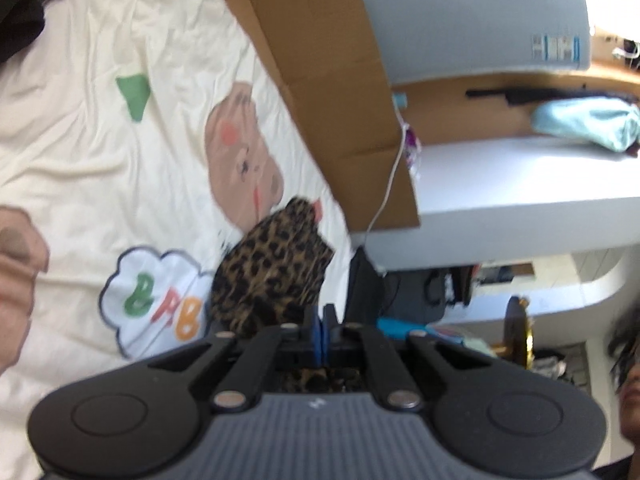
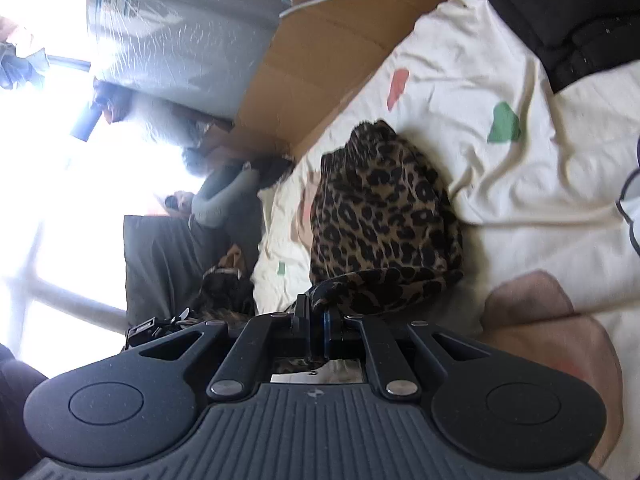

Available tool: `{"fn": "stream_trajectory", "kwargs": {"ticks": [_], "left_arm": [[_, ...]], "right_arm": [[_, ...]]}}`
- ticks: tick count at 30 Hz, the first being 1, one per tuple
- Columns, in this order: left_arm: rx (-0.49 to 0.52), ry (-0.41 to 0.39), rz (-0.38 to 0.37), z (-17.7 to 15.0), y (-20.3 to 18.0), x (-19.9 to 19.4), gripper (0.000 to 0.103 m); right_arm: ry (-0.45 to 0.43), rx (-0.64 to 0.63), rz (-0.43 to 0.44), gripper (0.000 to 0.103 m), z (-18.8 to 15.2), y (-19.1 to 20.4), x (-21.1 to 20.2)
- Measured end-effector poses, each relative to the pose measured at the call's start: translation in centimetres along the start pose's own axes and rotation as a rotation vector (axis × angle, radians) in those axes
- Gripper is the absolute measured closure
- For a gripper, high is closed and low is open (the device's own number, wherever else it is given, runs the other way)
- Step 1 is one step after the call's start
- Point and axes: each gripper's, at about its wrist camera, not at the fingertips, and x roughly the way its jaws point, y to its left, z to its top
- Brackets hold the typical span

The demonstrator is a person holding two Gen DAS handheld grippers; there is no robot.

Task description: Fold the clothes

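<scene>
Both views are tilted and a bit smeary. Closest in the left wrist view, the left hand-held gripper [image 1: 322, 318] has its blue pads pinched together on an edge of the leopard cloth [image 1: 276, 264]; more of the print shows under the jaws. The cloth bunches up from the pads and hangs over the sheet [image 1: 80, 152], a cream bedsheet with cartoon prints: a cloud with coloured letters just beside the cloth, a pinkish face past it, a green shape further on.

In the right wrist view, the right hand-held gripper [image 2: 316, 320] is also clamped, jaws nearly touching, with a twisted strip of the same cloth [image 2: 380, 216] caught in them. The rest of it sits in a rounded heap on the sheet [image 2: 500, 192] just ahead.

Beyond that, a cardboard box [image 1: 328, 80] stands along the sheet's edge, with a white cable [image 1: 384, 196] trailing down it. Something black [image 2: 560, 8] lies at the far end of the sheet. A person in a grey sleeve [image 2: 224, 196] is off by the bright window [image 2: 60, 184], too blurry to say more.
</scene>
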Motion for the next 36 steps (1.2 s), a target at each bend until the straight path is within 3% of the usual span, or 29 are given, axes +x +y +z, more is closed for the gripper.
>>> {"fn": "stream_trajectory", "kwargs": {"ticks": [4,10,14,18,22,28,32,36], "left_arm": [[0.027,-0.011,0.005,1.2,-0.1,0.6,0.103],[0.036,0.045,0.133,1.1,2.2,1.4,0.102],[0.033,0.081,0.224,0.5,4.1,2.0,0.09],[0.036,0.13,0.267,0.2,5.2,3.8,0.087],[0.077,0.179,0.287,-0.3,5.2,4.8,0.07],[0.132,0.297,0.328,-2.0,6.6,4.1,0.068],[0.173,0.385,0.379,-3.8,7.8,4.6,0.057],[0.184,0.44,0.395,-5.3,8.9,5.2,0.056]], "right_arm": [[0.023,-0.02,-0.021,0.099,0.9,-0.1,1.5],[0.041,-0.02,-0.037,0.099,0.9,-0.6,2.1],[0.058,-0.018,-0.055,0.099,0.6,-0.9,1.8],[0.075,-0.019,-0.089,0.099,0.3,-1.5,1.7],[0.096,-0.016,-0.132,0.099,-0.2,-2.4,1.4],[0.138,0.011,-0.184,0.099,-1.3,-4.2,1.1],[0.161,0.023,-0.209,0.099,-2.1,-5.0,0.9],[0.17,0.039,-0.224,0.099,-2.6,-5.9,0.8]]}}
